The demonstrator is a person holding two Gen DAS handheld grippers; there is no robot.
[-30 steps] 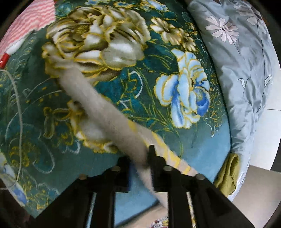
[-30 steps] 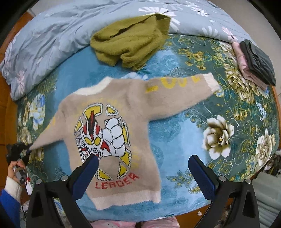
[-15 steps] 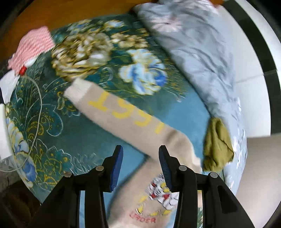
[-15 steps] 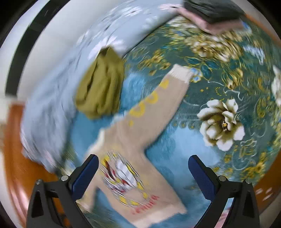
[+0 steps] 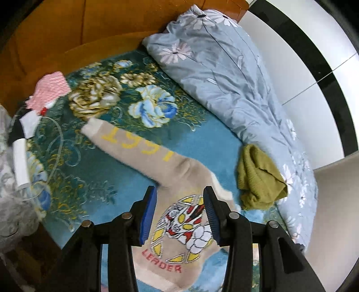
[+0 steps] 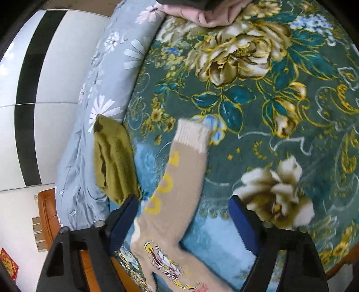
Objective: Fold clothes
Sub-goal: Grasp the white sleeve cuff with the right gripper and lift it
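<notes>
A beige fuzzy sweater [image 5: 179,186] with a robot print and red "LEADER" lettering lies flat, front up, on the floral bed cover. One sleeve with yellow characters stretches toward the upper left in the left wrist view. The other sleeve [image 6: 181,179], with a white cuff, shows in the right wrist view. My left gripper [image 5: 179,209] is open and empty, hovering above the chest print. My right gripper [image 6: 182,215] is wide open and empty, above that sleeve near the shoulder.
An olive green garment [image 5: 258,177] lies crumpled by the sweater's collar, also in the right wrist view [image 6: 112,161]. A blue-grey floral quilt [image 5: 224,74] runs along the far side. Pink cloth [image 5: 52,86], a white charger [image 5: 21,164] and cable lie left. Folded clothes [image 6: 206,13] sit far off.
My left gripper let go of the sleeve, opened and pulled back over the sweater's chest. My right gripper swung round and came down toward the other sleeve.
</notes>
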